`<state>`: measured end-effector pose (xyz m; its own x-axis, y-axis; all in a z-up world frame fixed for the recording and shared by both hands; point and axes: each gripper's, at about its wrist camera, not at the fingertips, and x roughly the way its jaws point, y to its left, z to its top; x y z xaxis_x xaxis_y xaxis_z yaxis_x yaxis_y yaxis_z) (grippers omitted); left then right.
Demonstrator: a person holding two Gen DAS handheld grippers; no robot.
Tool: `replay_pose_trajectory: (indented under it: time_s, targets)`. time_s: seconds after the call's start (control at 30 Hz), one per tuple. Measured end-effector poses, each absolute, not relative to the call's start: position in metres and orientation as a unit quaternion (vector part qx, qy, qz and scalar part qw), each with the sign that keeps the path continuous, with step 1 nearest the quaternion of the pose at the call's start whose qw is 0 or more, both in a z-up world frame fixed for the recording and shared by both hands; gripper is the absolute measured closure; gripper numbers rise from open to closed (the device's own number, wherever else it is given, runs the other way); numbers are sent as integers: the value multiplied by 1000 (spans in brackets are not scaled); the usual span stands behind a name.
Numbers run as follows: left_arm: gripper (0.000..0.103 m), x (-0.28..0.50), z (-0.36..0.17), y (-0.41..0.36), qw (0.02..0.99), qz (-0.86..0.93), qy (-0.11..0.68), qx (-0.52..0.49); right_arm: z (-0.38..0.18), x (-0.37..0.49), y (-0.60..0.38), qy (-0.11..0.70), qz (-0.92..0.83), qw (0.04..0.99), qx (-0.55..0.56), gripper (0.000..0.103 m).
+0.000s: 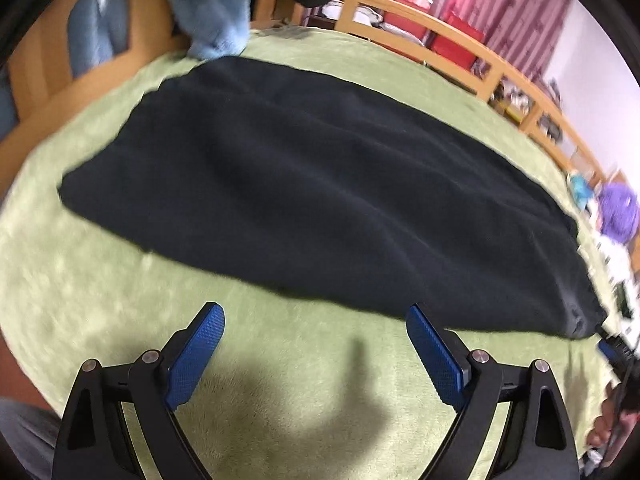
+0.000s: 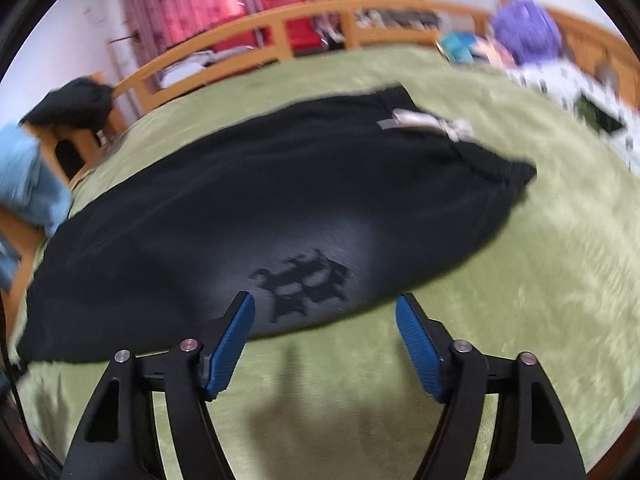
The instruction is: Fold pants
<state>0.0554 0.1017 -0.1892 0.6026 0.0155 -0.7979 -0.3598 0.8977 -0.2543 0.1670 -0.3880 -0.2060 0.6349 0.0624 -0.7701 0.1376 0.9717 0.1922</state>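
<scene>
black fleece pants (image 1: 304,200) lie flat across the fuzzy green blanket (image 1: 100,300), already doubled leg over leg into one long strip, likely so you can fold them crosswise next. your left gripper (image 1: 316,356) hangs just short of the near edge, blue pads (image 1: 196,360) spread apart and holding nothing. your right gripper (image 2: 325,344) sits the same way, jaws wide and empty, near the dark emblem (image 2: 308,286), whose letters you can't read. the grey tag (image 2: 424,122) at the waistband is too blurred to read.
</scene>
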Motion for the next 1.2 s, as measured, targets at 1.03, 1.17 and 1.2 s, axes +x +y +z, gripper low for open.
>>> replay_pose_trajectory:
  time_s: [1.03, 1.17, 1.2]
  targets:
    - [96, 81, -227, 206, 818, 120, 373, -422, -229, 192, -470, 383, -75, 872, 296, 86]
    - [96, 63, -203, 221, 832, 108, 355, -413, -213, 183, -464, 387, -75, 874, 284, 87]
    - [96, 61, -199, 223, 834, 105, 352, -412, -207, 181, -461, 387, -72, 876, 277, 87]
